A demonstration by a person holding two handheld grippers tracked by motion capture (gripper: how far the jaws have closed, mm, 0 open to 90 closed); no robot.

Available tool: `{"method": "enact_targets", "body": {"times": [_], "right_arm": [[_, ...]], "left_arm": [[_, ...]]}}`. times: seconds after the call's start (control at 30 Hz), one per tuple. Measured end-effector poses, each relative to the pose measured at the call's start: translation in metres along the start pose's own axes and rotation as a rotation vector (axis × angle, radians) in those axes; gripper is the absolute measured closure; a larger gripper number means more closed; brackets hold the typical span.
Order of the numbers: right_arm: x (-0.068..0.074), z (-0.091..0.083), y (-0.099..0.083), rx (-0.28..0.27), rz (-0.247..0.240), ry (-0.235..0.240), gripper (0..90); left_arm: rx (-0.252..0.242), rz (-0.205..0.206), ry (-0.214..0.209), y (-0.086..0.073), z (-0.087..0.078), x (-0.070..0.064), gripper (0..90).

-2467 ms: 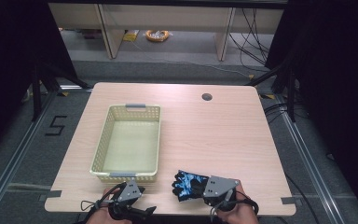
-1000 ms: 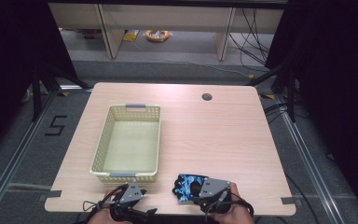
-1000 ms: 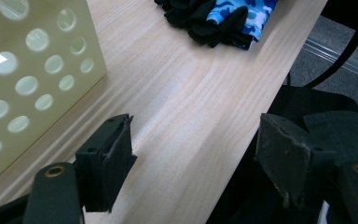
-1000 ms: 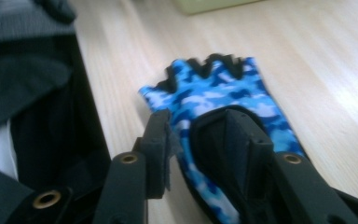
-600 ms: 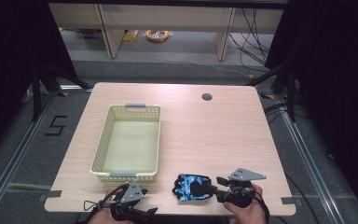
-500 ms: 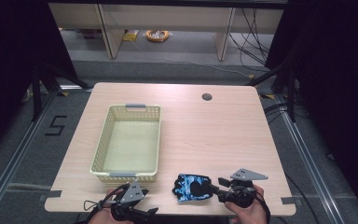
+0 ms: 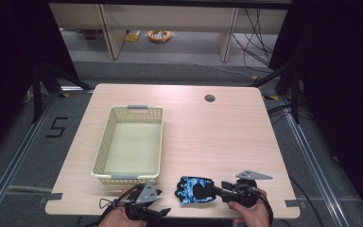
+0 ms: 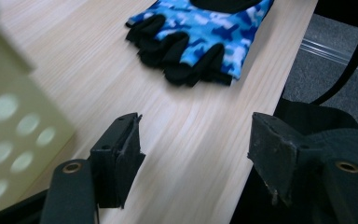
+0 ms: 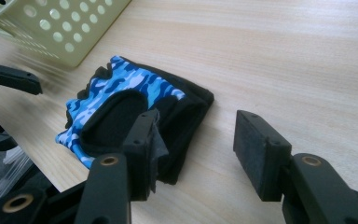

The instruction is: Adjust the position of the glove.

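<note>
- Left claw (image 7: 163, 211) sits at the worktop's (image 7: 227, 127) near edge, just in front of the basket's near end; its jaws are spread and hold nothing, hanging partly over the edge.
- Right claw (image 7: 220, 185) lies low along the near edge, right of the middle, jaws spread, pointing at the glove's cuff; one jaw stands over the cuff, the other over bare wood.
- Glove (image 7: 194, 190), blue camouflage with a black palm patch, lies flat near the near edge between the two claws, finger stubs towards the left claw.
- Basket (image 7: 106, 151), cream and perforated, stands further back on the left half.
</note>
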State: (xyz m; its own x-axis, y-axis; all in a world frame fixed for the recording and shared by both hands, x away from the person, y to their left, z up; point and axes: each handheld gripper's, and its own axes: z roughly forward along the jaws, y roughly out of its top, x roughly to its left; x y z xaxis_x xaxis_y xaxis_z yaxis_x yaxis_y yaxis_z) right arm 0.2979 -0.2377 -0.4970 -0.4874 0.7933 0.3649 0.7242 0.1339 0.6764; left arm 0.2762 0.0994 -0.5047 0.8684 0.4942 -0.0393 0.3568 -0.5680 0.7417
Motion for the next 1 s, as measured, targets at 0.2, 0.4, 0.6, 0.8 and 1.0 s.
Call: {"method": "enact_targets", "body": {"times": [0.2, 0.4, 0.6, 0.8, 1.0], "right_arm": [[0.001, 0.004, -0.001, 0.022, 0.025, 0.02, 51.6], [-0.002, 0.008, -0.001, 0.015, -0.01, 0.019, 51.6], [0.001, 0.007, -0.001, 0.03, 0.026, 0.034, 51.8], [0.0, 0.013, 0.0, 0.039, -0.022, 0.017, 53.1], [0.004, 0.019, 0.0, 0.051, 0.031, 0.052, 55.9]], "left_arm": [[0.01, 0.046, 0.009, 0.016, 0.013, -0.002, 36.9], [0.046, 0.103, 0.028, 0.027, 0.023, -0.003, 40.3], [0.059, 0.079, 0.043, 0.03, 0.034, 0.004, 44.5], [0.085, 0.107, 0.039, 0.033, 0.04, 0.002, 46.6], [0.085, 0.116, 0.024, 0.035, 0.045, -0.002, 48.6]]}}
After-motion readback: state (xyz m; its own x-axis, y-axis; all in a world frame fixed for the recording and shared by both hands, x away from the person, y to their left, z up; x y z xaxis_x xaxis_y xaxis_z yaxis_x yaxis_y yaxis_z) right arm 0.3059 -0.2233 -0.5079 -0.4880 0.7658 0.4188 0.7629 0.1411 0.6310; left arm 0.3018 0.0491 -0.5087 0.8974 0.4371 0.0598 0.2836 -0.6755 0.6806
